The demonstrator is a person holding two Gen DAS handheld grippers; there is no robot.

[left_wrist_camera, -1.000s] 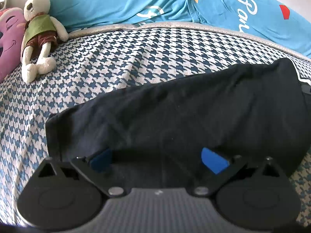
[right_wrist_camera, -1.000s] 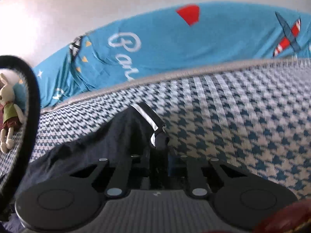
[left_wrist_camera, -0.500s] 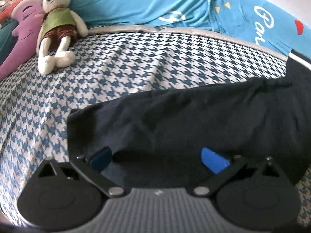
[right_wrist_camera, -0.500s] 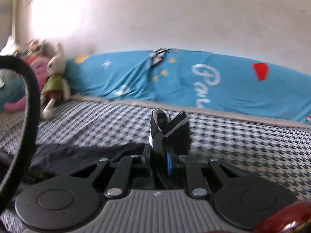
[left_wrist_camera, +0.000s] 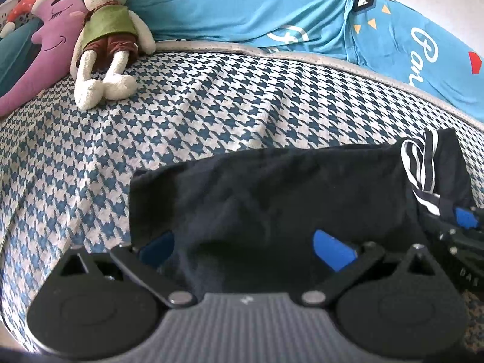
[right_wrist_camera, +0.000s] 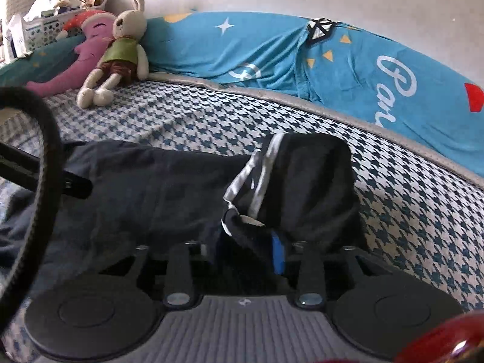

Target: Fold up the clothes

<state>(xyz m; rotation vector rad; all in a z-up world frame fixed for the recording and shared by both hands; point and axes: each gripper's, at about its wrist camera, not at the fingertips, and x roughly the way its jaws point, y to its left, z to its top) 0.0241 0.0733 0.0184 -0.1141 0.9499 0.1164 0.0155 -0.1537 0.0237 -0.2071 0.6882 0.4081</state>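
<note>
A dark navy garment [left_wrist_camera: 272, 193] with a white-striped hem [left_wrist_camera: 419, 163] lies on the houndstooth bed cover [left_wrist_camera: 181, 121]. My left gripper [left_wrist_camera: 245, 246] is open, its blue pads wide apart just above the garment's near part. My right gripper [right_wrist_camera: 266, 251] is shut on the garment's striped end [right_wrist_camera: 251, 181] and holds it folded back over the rest of the cloth [right_wrist_camera: 151, 187]. The right gripper also shows at the right edge of the left wrist view [left_wrist_camera: 466, 217].
A stuffed rabbit [left_wrist_camera: 106, 36] and a purple moon pillow [left_wrist_camera: 45, 45] lie at the far left of the bed. A blue printed quilt [left_wrist_camera: 302, 21] runs along the wall behind. A black cable loop [right_wrist_camera: 45, 163] crosses the left of the right wrist view.
My right gripper has carried the striped end up and leftward over the garment, folding it. The left gripper has stayed open and shifted left over the cloth.
</note>
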